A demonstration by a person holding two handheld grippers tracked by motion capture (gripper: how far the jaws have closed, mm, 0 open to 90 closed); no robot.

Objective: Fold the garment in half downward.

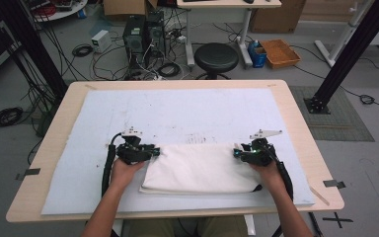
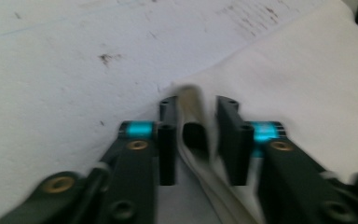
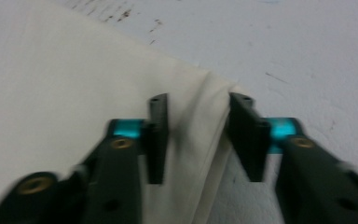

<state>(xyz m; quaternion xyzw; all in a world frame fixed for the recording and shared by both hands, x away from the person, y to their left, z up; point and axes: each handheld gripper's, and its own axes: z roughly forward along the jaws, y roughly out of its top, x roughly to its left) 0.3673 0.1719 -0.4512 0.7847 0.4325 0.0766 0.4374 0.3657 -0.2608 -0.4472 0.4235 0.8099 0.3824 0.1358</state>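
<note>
Beyond the wooden table (image 1: 296, 123), a black stool (image 1: 216, 57), what look like computer towers (image 1: 143, 32) and cables (image 1: 5, 117) crowd the grey floor (image 1: 365, 163).

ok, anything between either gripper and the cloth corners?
Nothing visible. The left gripper already straddles the folded cloth at its far left corner, the right gripper at its far right corner; cloth edge lies between each pair of jaws, with gaps showing.

A wooden table (image 1: 296, 123) carries a pale blue mat (image 1: 177, 113), with a folded white cloth (image 1: 200, 170) on it.
</note>
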